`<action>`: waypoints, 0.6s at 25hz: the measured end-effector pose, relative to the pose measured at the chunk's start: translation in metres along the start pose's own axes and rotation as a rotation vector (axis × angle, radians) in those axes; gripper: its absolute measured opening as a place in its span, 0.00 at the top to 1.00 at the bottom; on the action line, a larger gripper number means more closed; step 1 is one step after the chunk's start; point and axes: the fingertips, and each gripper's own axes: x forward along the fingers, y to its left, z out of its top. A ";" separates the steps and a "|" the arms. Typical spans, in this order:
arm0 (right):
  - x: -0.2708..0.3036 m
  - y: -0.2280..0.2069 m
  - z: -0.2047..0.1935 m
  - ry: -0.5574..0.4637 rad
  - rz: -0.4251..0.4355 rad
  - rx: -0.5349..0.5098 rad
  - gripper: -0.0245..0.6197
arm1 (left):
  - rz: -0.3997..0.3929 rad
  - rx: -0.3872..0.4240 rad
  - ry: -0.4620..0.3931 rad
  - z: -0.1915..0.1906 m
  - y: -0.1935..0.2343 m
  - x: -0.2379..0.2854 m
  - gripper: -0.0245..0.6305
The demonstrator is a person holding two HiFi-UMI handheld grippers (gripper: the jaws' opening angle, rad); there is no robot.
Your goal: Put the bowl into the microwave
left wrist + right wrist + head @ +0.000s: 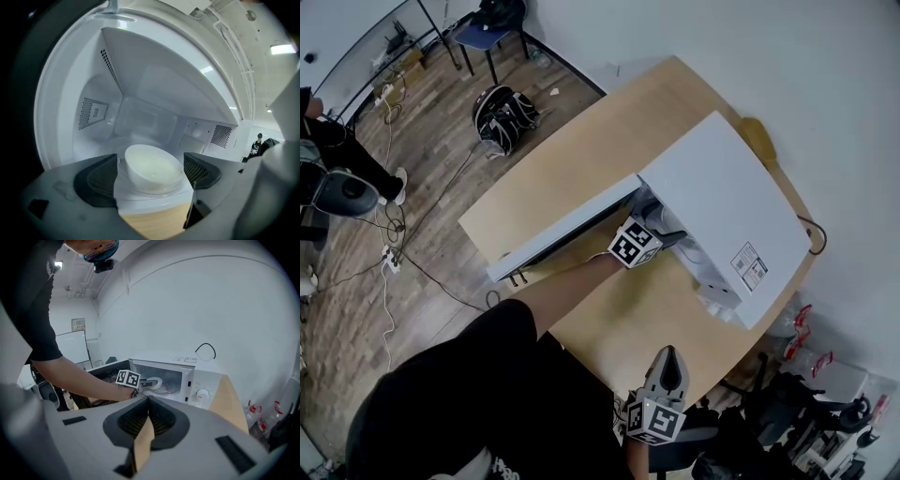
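White metal walls of a microwave (722, 206) surround the left tongs (150, 164), which reach through its opening past the dropped-open door (562, 234); the person's bare arm (562, 295) stretches across the desk (572, 159) to get there. Perforated vent patches (93, 112) mark the inner walls. Those tongs are released, the jaws standing wide apart on either side of the bowl (150, 174), with a clear gap on the left side. The bowl is inside the microwave, resting on the glass turntable (146, 192). It is plain white, smooth and glossy, with nothing visible in it. The right tongs (147, 401) are held back near the person's body, well apart from the microwave, clenched with nothing between the jaws. The desk is pale wood with rounded corners, and a black cord (205, 350) loops behind the microwave against a white wall (722, 47). Beyond the desk lies a wood-plank floor (422, 169) with a black bag (503, 117), trailing cables (389, 253) and a chair (487, 33).
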 end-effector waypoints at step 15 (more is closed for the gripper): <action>-0.003 0.009 0.002 -0.025 -0.033 0.007 0.87 | 0.036 0.080 0.090 -0.025 -0.012 -0.016 0.34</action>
